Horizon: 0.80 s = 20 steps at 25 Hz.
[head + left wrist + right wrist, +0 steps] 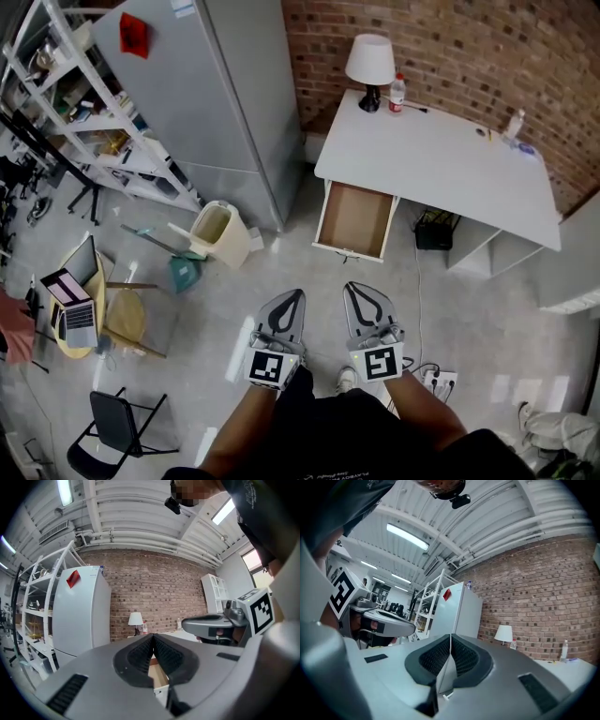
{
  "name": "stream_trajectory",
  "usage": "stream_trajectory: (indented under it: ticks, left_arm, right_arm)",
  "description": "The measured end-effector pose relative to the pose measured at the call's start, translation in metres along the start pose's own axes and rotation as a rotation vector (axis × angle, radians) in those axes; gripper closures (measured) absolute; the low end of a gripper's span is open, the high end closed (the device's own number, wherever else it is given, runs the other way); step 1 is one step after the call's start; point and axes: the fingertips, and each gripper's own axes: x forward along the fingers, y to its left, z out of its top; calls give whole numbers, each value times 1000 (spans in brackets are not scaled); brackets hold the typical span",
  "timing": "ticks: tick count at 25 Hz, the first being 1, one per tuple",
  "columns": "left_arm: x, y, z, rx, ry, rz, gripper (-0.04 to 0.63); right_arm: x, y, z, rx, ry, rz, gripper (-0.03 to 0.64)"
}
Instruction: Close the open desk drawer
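A brick wall (450, 37) ran along the far side of the room. A tall grey cabinet (206, 84) stood against it, with a white shelving rack (84, 103) crowded with odds and ends just beside the cabinet. On the cabinet's other side, the white desk (441, 159) sat against the bricks. Its drawer (354, 220) was pulled right out from the front, at the end nearer the cabinet, and its bare wooden bottom showed nothing inside. A cream waste bin (217, 232) stood on the concrete floor between the cabinet and the drawer.

The person stood well back from the desk and held both tools out level, side by side and aimed towards the drawer, neither one touching it. The left gripper (294, 294) was clenched, its ribbed pads meeting at the tips with nothing between them. The right gripper (355, 287) was clamped together in the same way and was just as empty. On the desk's back corner stood a small white-shaded lamp (370, 61), with a little bottle (397, 94) just beside it.
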Motion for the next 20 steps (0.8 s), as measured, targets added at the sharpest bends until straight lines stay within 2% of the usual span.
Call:
stream_trajectory:
  ticks: [4,9,16,20]
  left_arm:
    - [21,25,-1,0,-1,-43,592]
    - [48,52,-11,23,13,-124,592]
    - [81,89,-18,-13,-5,-211,592]
    - [98,97,-27,-30,-1,-254,591]
  right_arm:
    - [32,-11,5,4,-8,-48,588]
    - [62,-22,-12,58,32,-139,588]
    - [99,-23,-29,28,107,-206,589]
    - [108,-27,-37,54,116,-247,589]
